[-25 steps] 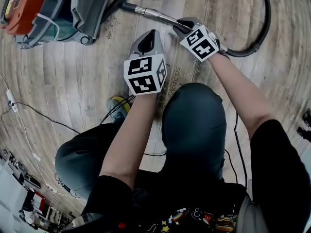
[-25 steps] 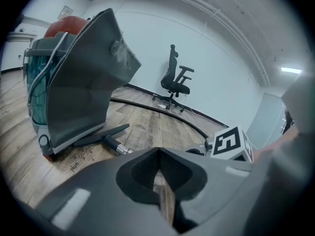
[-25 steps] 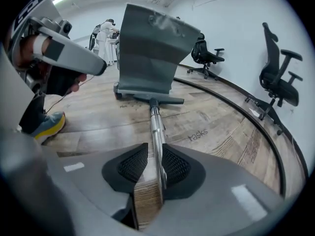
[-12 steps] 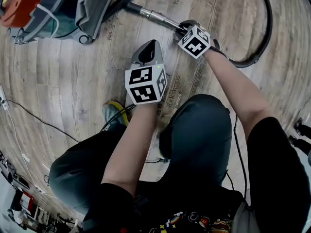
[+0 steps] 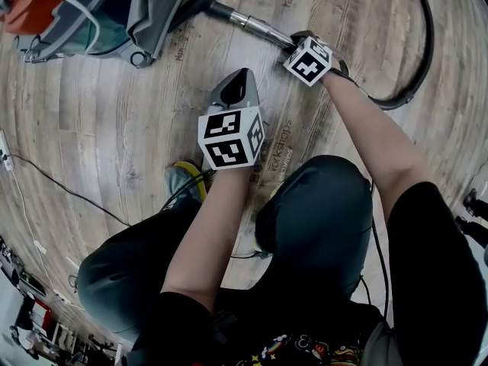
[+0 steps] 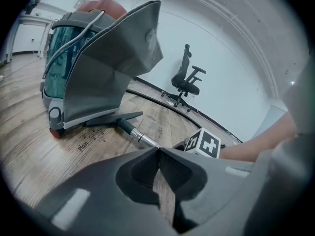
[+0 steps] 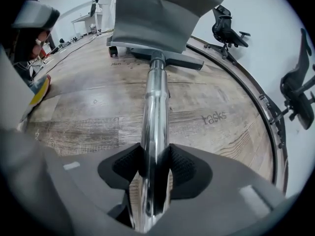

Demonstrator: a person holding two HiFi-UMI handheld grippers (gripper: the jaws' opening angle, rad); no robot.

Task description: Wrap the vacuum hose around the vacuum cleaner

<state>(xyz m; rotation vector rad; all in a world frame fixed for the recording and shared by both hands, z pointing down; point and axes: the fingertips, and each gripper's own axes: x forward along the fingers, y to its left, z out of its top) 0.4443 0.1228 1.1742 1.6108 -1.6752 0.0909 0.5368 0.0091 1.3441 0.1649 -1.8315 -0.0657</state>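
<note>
The right gripper (image 7: 155,154), jaws just opening, is loosely straddling the metal wand tube (image 7: 155,97). The left gripper (image 6: 158,151) is hovering closed and empty. The hose (image 5: 428,44) is curving along the floor's far-right edge, well apart from the vacuum cleaner (image 5: 99,14) at the far-left corner. It probably needs regripping firmly before carrying it round.

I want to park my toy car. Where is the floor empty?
Bare floor lies between the vacuum cleaner and the thin cable. More lies between the metal tube and the curved hose. It's crowded near the shoe and knee.
</note>
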